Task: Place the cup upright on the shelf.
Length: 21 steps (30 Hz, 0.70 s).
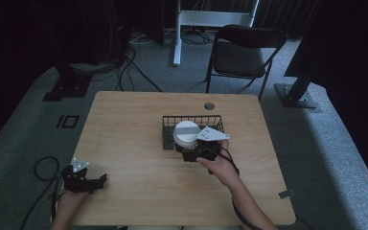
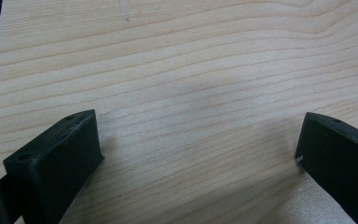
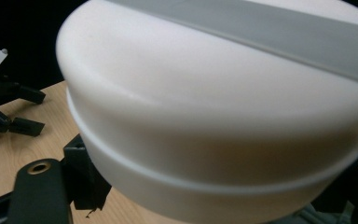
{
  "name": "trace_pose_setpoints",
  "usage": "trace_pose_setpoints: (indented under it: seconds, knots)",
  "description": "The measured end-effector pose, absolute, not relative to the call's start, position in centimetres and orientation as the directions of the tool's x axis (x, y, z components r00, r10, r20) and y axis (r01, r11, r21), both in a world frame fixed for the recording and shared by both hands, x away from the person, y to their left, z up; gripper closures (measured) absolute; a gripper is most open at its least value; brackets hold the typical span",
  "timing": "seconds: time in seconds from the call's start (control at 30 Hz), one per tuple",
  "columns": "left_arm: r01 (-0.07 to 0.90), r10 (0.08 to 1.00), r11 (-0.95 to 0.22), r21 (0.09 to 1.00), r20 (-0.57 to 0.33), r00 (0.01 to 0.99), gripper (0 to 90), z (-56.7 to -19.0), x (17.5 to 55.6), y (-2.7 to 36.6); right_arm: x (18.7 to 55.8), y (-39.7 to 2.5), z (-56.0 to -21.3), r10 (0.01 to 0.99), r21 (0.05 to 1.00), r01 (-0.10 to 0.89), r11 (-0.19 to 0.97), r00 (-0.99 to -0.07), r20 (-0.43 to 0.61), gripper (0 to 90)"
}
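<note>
Jaws of the right hand-held gripper [image 1: 191, 152], mostly hidden, pinch a white container [image 1: 185, 133]; the left hand-held gripper [image 1: 98, 181] is spread.

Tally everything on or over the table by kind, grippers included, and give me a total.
Handheld grippers: 2, the left gripper and the right gripper
White round containers with a grey band: 1, the container, held between the right gripper's fingers
Black wire baskets: 1, the basket
Total: 4
</note>
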<state>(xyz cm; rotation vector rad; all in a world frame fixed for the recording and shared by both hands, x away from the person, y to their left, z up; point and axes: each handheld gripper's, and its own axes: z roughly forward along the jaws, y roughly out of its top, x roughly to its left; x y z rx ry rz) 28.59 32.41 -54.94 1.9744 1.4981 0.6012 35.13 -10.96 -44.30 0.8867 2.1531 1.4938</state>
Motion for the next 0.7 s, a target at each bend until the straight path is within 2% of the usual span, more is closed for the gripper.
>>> trace_pose_setpoints:
  seconds: [0.4,0.7]
  knots:
    - [0.702,0.963,-0.201,0.684,0.008,0.268,0.2,-54.9,28.6,32.4,36.7,-11.6,-42.1,0.708,0.939,0.257,0.229,-0.706,0.021,18.6]
    - [0.701,0.964,-0.198,0.685,0.006,0.266,0.2,-54.9,28.6,32.4,38.5,-12.7,-41.5,0.767,0.938,0.278,0.205,-0.641,0.022,18.6]
